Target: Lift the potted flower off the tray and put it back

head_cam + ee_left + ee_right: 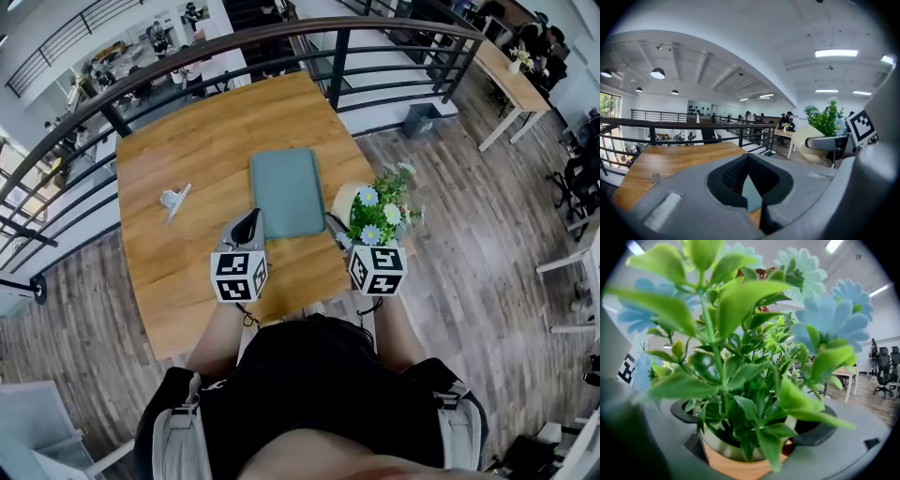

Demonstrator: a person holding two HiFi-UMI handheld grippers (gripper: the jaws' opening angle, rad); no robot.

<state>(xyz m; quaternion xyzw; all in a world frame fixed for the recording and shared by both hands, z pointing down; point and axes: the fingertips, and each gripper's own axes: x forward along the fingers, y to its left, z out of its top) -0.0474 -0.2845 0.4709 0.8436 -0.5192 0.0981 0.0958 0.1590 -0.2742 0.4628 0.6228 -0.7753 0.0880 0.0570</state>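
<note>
Potted flower [380,214] is in the right gripper [361,246], jaws clamped on either side of the tan pot [740,460], leaves crowding that gripper's view. It sits at the table's [187,150] right edge, over a pale round dish [345,199] and just beside the grey-green tray [286,192]. I can't tell whether the pot touches anything below. The left gripper [251,217] hovers at the tray's near corner, tips together, holding nothing. A metal clip [174,200] lies well off to the left. This looks like the carry. Next comes the set-down: keep the pot upright, lower it squarely, and release only once it rests flat.
</note>
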